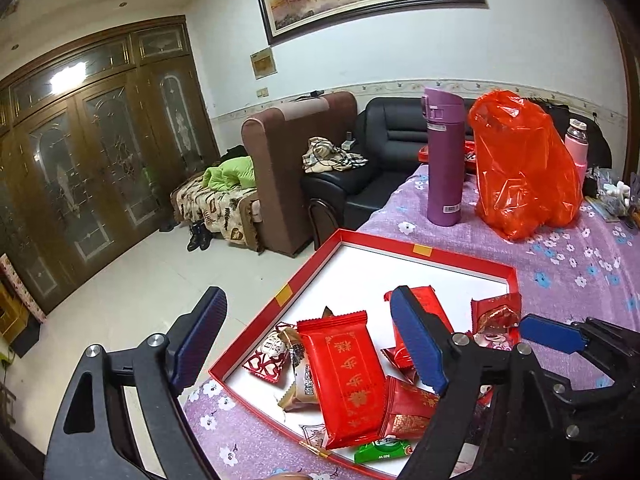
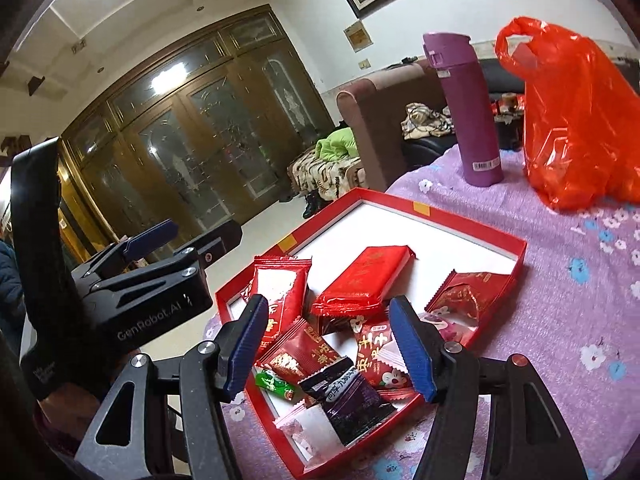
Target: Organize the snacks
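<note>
A shallow red box [image 2: 516, 258] with a white floor lies open on the flowered purple cloth, at the table's edge. Snack packets lie heaped at its near end: a long red packet [image 1: 346, 376] with gold characters flat on top, smaller red packets [image 2: 280, 298] around it, a dark purple packet [image 2: 352, 404] and a small green packet [image 1: 382, 451] nearest the rim.

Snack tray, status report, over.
Left gripper open, empty. Right gripper open, empty, above red tray. Snack packets piled inside. Nothing blocking.
</note>
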`<action>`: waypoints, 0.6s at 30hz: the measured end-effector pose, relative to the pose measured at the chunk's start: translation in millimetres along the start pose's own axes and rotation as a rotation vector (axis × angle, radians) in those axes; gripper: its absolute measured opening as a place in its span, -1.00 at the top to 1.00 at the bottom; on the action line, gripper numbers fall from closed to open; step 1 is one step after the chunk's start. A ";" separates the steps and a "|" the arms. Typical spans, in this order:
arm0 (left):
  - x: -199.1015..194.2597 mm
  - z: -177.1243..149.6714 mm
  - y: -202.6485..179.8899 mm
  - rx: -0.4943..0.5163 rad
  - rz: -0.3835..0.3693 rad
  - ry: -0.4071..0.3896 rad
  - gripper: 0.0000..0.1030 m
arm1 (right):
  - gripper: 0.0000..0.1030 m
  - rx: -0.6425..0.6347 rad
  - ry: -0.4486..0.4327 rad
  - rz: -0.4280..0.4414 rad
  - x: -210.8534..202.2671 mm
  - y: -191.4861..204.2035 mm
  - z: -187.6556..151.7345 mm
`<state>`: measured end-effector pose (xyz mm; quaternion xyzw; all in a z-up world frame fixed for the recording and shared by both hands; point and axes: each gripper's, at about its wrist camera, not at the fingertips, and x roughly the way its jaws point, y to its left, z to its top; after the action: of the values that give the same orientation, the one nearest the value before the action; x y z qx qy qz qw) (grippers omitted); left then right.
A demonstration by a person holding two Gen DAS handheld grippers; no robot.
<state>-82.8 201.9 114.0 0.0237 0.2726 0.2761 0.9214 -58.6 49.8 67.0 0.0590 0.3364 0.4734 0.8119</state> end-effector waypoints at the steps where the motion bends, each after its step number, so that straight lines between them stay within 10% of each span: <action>1: 0.6 -0.1 0.1 -0.001 0.006 0.002 -0.65 | -0.26 -0.007 -0.005 -0.007 -1.2 0.5 -0.2; 18: 2.4 0.6 -0.2 -0.008 0.019 0.009 -0.67 | -0.30 -0.067 -0.043 -0.075 -5.2 5.7 -2.8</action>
<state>-80.7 203.0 113.3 0.0213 0.2755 0.2860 0.9175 -66.1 48.1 69.8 0.0292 0.3048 0.4524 0.8376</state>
